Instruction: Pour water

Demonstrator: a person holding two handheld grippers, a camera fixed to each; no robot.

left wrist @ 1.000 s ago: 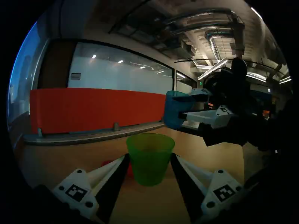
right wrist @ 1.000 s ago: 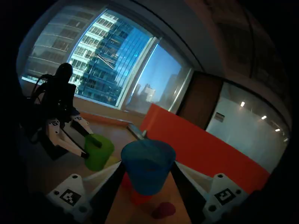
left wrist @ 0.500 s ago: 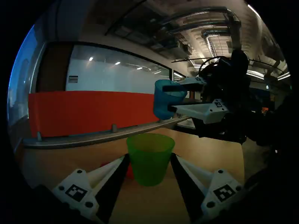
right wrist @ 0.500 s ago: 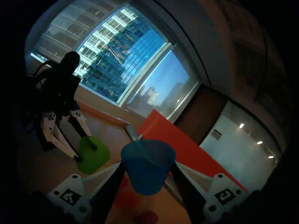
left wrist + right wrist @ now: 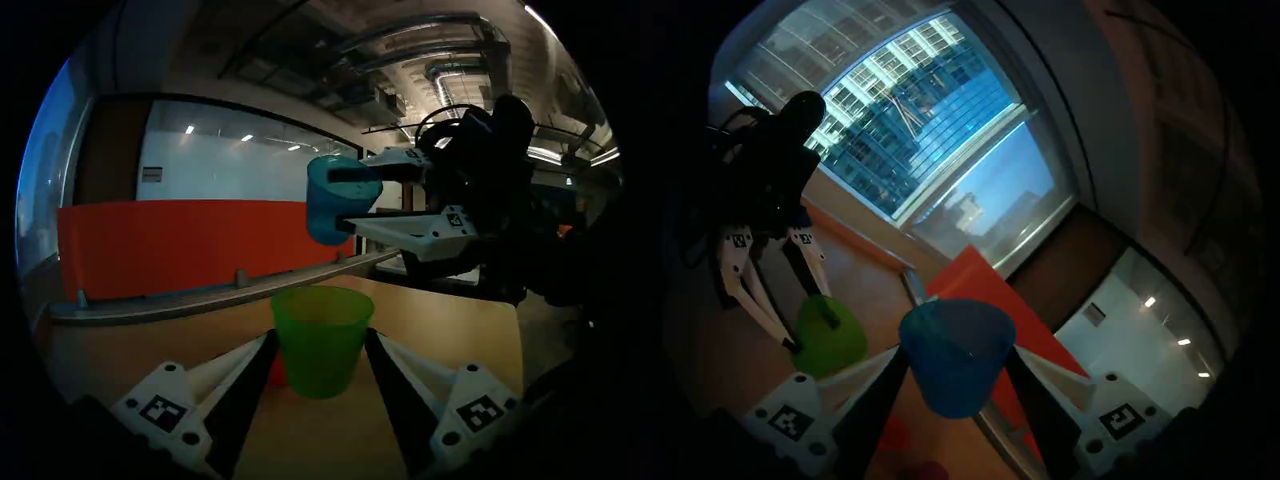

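Jaws of the left gripper (image 5: 320, 336) clamp a green plastic cup (image 5: 322, 356); the right gripper (image 5: 958, 352) pinches a blue plastic cup (image 5: 957, 372) higher up nearby, contents unclear. Tipping off-centre would spill past the rim.

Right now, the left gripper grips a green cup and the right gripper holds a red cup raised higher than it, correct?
Not quite: the right gripper holds a blue cup, not a red one, as the right gripper view shows. The left gripper does grip the green cup, with the blue cup raised higher.
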